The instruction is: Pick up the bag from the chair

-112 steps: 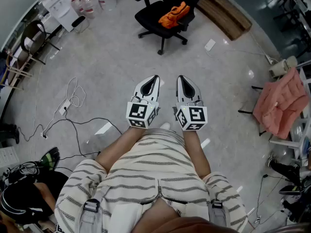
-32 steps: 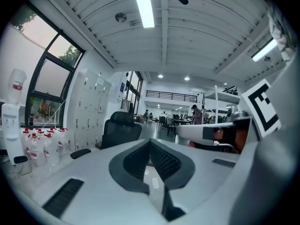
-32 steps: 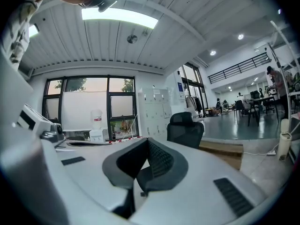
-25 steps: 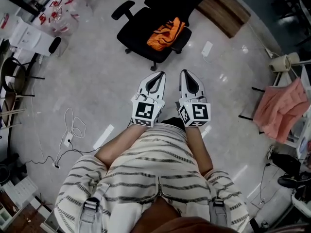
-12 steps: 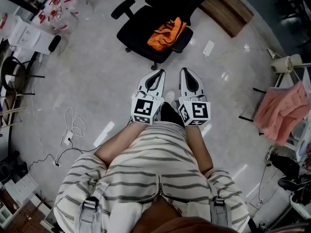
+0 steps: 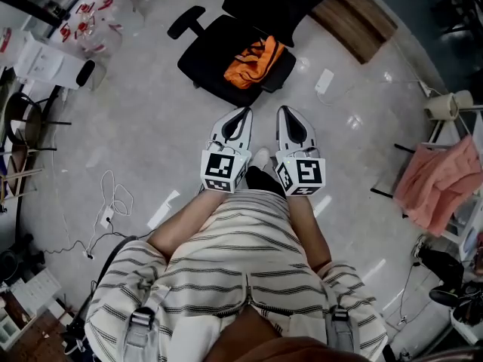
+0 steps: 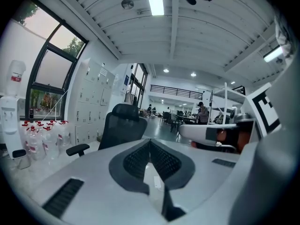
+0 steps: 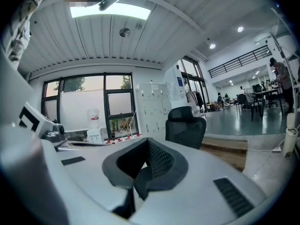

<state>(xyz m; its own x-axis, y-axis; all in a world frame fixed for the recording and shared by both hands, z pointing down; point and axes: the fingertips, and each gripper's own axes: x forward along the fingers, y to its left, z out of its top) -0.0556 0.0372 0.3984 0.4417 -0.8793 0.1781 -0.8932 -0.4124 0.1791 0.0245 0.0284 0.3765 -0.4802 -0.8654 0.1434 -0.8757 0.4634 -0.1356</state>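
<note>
At far left, bottles crowd the top corner and a loose cable lies on the floor, well away from everything else. Between the cable and the chair the floor is bare.

The chair's near seat edge faces the grippers. One armrest juts out at its upper left, and the back rises at the top of the head view.

The orange bag lies slumped on the right half of the seat, close to the back. Its long axis runs diagonally, from lower left near the seat's middle to upper right at the seat's right edge. The left half of the seat is uncovered.

The left gripper is just short of the seat's near edge, its tip aimed at the chair. Its jaws are together with nothing between them.

The right gripper is just beside it and parallel, its jaws also closed and empty. A strip of bare floor separates both tips from the seat.

Each gripper view shows only the chair's back above the closed jaws, with the bag out of sight.

Right of the chair, a white power strip lies on the floor beside a wooden step. A pink cloth hangs at the far right, well apart.
</note>
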